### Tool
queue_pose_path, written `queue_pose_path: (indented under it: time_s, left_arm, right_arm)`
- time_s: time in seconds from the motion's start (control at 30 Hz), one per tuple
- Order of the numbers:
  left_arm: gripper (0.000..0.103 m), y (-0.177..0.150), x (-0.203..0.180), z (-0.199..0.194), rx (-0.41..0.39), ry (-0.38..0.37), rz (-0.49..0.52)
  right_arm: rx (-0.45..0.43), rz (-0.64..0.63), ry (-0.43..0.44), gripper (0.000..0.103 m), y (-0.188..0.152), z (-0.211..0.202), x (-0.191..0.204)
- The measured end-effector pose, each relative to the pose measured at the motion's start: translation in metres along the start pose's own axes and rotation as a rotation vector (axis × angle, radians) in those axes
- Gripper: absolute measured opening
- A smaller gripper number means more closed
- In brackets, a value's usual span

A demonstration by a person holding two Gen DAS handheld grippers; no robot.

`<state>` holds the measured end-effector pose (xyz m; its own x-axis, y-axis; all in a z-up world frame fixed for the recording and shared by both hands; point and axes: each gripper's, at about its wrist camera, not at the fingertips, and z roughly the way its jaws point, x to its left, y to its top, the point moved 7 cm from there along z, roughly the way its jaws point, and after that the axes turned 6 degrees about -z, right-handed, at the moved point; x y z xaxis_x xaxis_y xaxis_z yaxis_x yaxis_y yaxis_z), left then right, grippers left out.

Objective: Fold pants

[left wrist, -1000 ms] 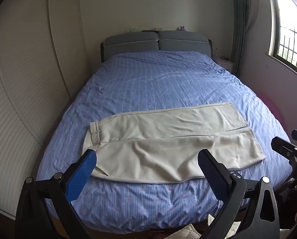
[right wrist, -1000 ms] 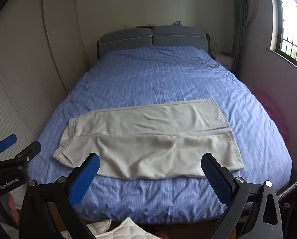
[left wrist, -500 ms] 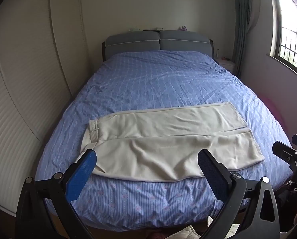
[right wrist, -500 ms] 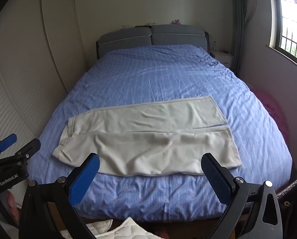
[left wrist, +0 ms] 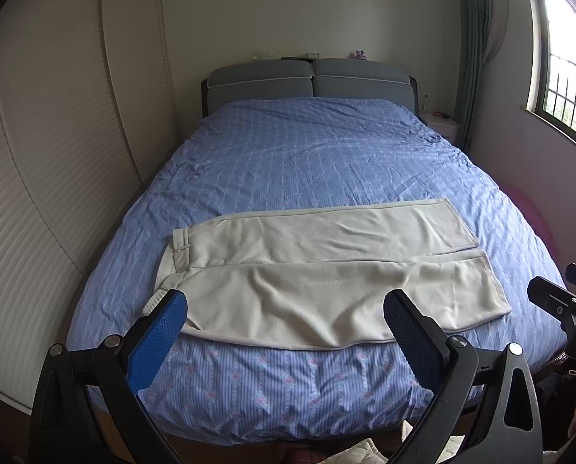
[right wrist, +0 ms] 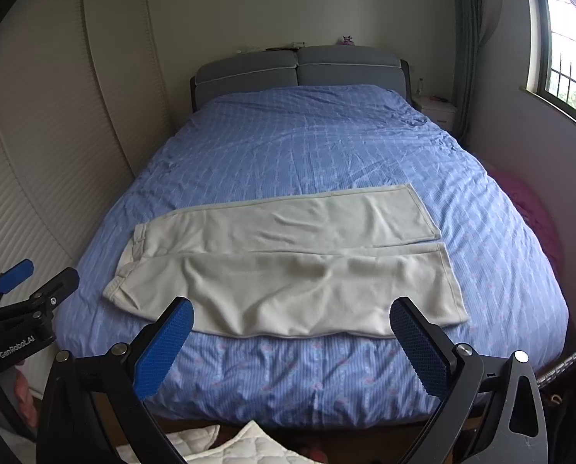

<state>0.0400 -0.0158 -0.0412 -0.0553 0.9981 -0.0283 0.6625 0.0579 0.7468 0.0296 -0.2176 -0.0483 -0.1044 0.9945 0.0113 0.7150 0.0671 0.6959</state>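
Observation:
Cream pants [left wrist: 326, 266] lie flat across the near end of the bed, waistband to the left, both legs side by side running right; they also show in the right wrist view [right wrist: 288, 266]. My left gripper [left wrist: 284, 321] is open and empty, held in the air in front of the foot of the bed, apart from the pants. My right gripper [right wrist: 290, 328] is open and empty, also short of the bed. Each gripper shows at the edge of the other's view: the right one [left wrist: 558, 305] and the left one [right wrist: 29, 294].
The bed has a blue patterned cover [left wrist: 319, 162] and a grey headboard [left wrist: 311, 81]. A slatted wardrobe [left wrist: 56, 154] stands close on the left. A window [left wrist: 566, 77] and a white nightstand [right wrist: 437, 110] are on the right. White quilted fabric [right wrist: 241, 446] lies on the floor below.
Both grippers have drawn back and up a little from the bed, so the pants sit slightly farther away. The pants have not moved. Both grippers stay open.

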Motion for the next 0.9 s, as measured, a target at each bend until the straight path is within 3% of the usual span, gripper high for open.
queue_pose_path:
  time_s: [0.9]
  left_arm:
    - [0.103, 0.0, -0.003, -0.003, -0.004, 0.004, 0.005]
  right_arm:
    - [-0.005, 0.002, 0.011, 0.103, 0.017, -0.004, -0.015]
